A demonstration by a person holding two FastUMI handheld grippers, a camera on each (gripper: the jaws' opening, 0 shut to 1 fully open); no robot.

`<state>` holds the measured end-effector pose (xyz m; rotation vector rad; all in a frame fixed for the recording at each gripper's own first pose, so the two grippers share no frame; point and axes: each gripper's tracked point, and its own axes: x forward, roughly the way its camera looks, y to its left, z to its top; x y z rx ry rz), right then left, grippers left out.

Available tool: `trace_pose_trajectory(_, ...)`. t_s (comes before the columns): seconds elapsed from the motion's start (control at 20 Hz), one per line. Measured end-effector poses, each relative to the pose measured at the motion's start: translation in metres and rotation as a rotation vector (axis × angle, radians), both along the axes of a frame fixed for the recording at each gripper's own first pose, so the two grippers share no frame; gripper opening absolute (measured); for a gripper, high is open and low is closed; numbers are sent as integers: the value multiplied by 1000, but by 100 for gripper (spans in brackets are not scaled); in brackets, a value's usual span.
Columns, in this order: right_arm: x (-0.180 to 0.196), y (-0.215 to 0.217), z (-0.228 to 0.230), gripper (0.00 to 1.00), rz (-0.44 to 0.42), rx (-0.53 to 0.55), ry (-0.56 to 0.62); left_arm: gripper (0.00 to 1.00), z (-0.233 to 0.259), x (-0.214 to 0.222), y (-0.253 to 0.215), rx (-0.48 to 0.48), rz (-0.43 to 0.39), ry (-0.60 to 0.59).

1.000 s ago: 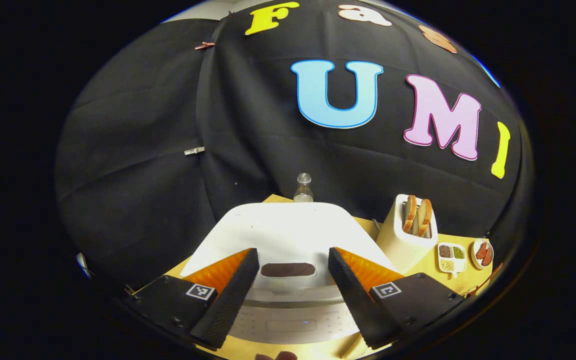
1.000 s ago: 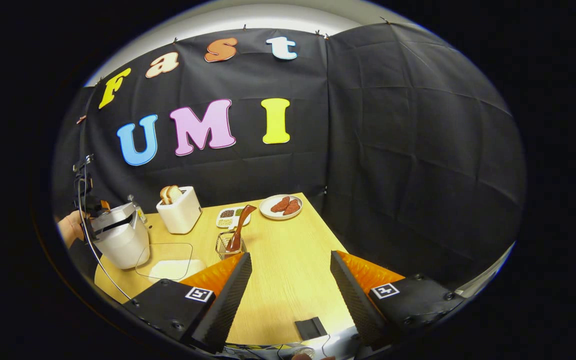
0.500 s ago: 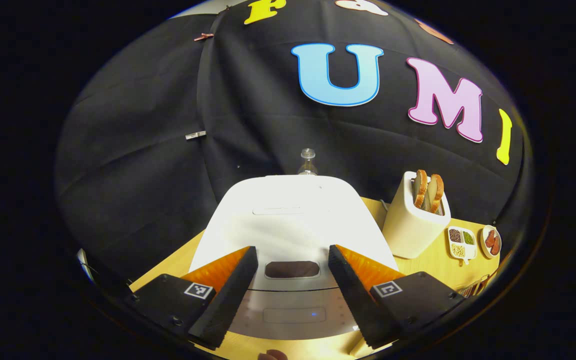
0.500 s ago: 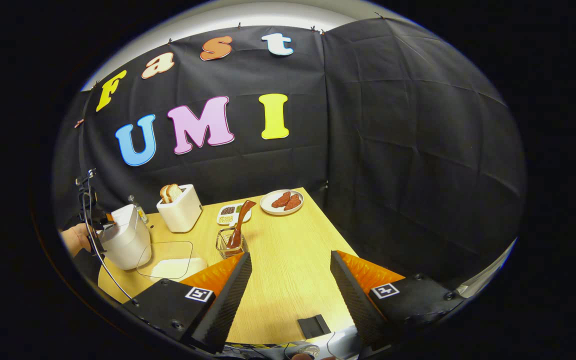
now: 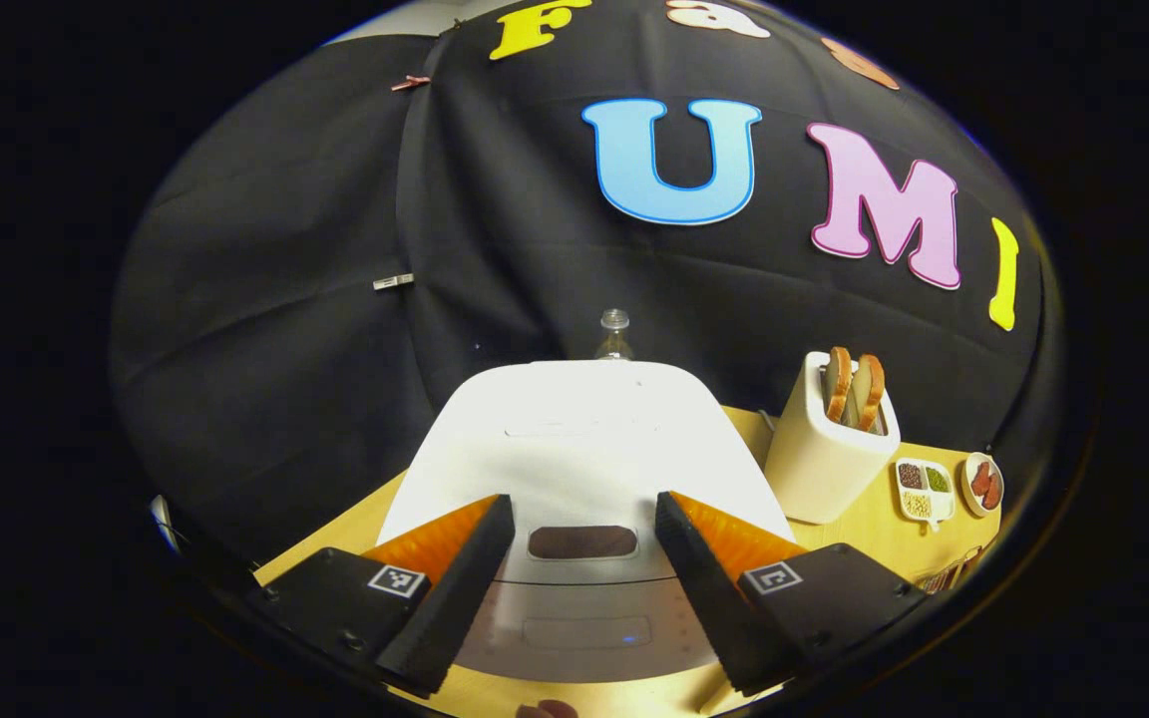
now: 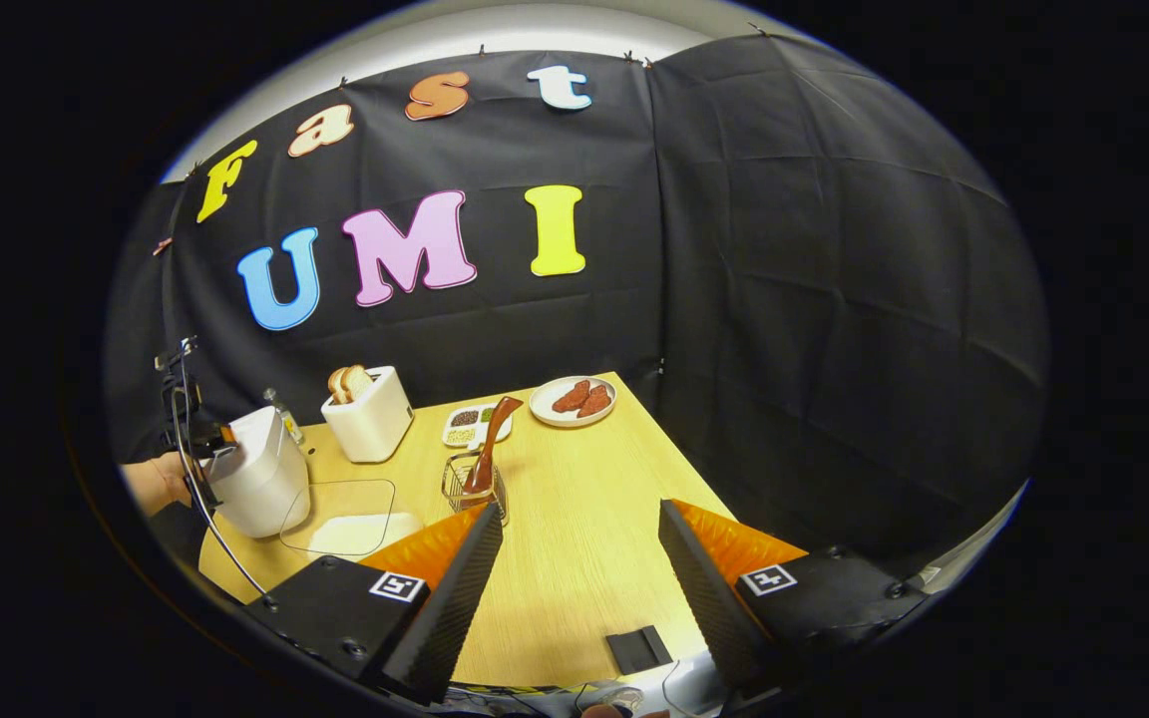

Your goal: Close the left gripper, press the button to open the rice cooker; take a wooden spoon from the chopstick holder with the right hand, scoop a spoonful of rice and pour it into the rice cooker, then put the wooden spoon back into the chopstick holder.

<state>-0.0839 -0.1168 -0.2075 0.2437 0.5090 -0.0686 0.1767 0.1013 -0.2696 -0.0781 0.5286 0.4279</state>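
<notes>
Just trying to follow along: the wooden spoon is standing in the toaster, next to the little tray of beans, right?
Not quite. In the right gripper view the wooden spoon stands in the wire chopstick holder, not the toaster, which holds bread slices. It is indeed near the little tray of beans.

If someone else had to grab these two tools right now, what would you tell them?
Left gripper: open, hovering over the closed rice cooker, fingers either side of its dark button.
Right gripper: open, holding nothing, above the table.
The wooden spoon stands in the chopstick holder; rice sits in the clear container beside the cooker.
Done: nothing.
Left: close the left fingers, press the button, scoop, pour, return the spoon.
</notes>
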Motion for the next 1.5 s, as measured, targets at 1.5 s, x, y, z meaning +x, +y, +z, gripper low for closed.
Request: trace_pose_trajectory(1.5,70,175,161,97,343,-77,-405,97,210,-194,-147,50,-593,-446)
